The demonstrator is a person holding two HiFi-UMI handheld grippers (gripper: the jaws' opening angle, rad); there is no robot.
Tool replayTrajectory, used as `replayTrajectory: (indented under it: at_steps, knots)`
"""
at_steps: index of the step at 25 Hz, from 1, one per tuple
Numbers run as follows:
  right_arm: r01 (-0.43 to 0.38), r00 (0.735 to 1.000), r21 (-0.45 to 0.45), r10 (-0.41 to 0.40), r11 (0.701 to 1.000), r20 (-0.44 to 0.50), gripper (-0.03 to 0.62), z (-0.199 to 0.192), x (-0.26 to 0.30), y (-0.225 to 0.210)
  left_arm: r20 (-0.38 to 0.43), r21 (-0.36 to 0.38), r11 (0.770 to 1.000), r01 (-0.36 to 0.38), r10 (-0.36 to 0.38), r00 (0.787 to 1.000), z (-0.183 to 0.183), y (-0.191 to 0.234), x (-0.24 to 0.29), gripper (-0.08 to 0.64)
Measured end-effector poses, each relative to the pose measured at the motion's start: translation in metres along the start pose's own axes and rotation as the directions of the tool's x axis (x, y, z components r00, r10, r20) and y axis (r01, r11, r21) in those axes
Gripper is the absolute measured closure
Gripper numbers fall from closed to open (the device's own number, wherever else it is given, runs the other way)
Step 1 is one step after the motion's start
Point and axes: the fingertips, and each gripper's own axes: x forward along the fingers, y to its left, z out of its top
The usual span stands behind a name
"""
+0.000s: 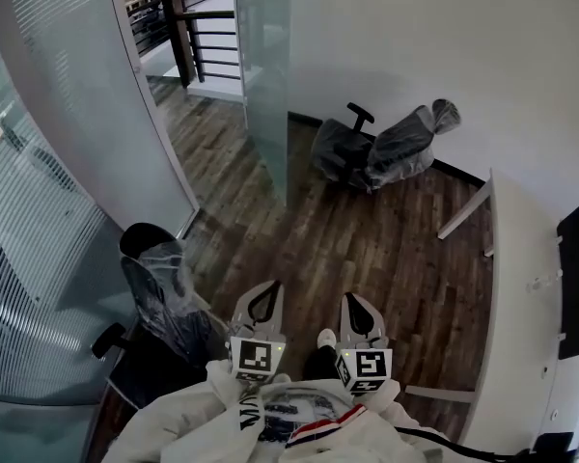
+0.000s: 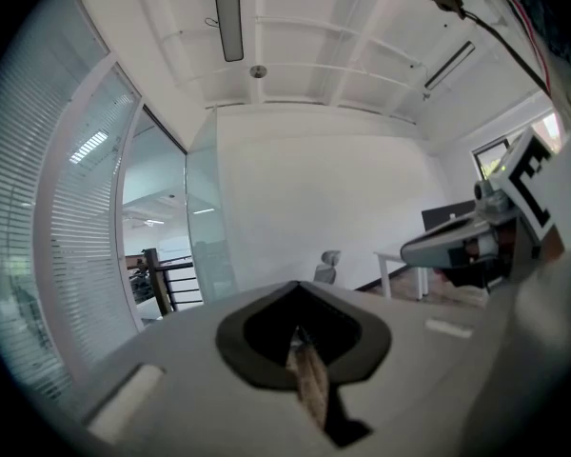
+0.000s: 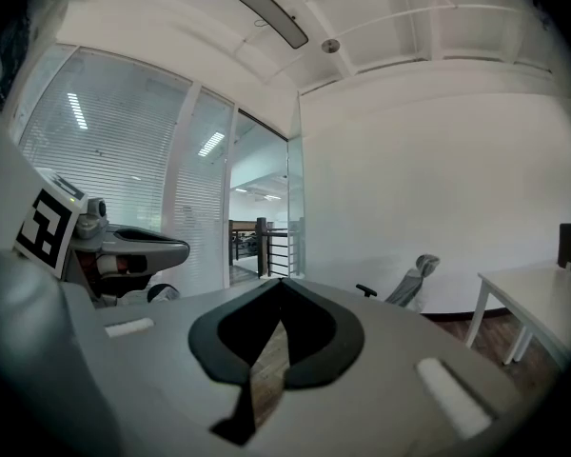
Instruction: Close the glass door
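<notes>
The glass door [image 1: 262, 70] is a tall frosted panel that stands open, swung into the room beside the doorway at the back. It also shows in the left gripper view [image 2: 209, 246] and in the right gripper view [image 3: 293, 222], well ahead of both grippers. My left gripper [image 1: 261, 300] and right gripper [image 1: 358, 313] are side by side at the bottom of the head view, pointing level toward the door and far short of it. Both pairs of jaws are shut with the tips together, the left gripper [image 2: 298, 291] and the right gripper [image 3: 282, 286], and nothing is between them.
A plastic-wrapped office chair [image 1: 384, 149] lies by the white wall to the right of the door. Another wrapped chair [image 1: 162, 292] stands close on my left by the curved glass wall [image 1: 68, 172]. A white desk [image 1: 524, 287] with a monitor [image 1: 576, 283] runs along the right. A black railing [image 1: 201, 37] lies beyond the doorway.
</notes>
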Motion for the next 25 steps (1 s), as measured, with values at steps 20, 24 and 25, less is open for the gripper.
replayTrajectory:
  at_steps: [20,24,25]
  knots:
    - [-0.042,0.999,0.021,0.042,0.999,0.011,0.588,0.013,0.106,-0.128,-0.041,0.033,0.998,-0.047,0.049,0.998,0.020,-0.009,0.158,0.557]
    - [-0.062,0.998,0.033,0.062,0.998,0.012,0.588,0.012,0.121,-0.150,-0.050,0.045,0.997,-0.067,0.069,0.996,0.024,-0.013,0.182,0.557]
    - [-0.066,0.998,0.035,0.065,0.997,0.015,0.588,0.013,0.125,-0.156,-0.052,0.048,0.996,-0.072,0.074,0.996,0.025,-0.014,0.188,0.557]
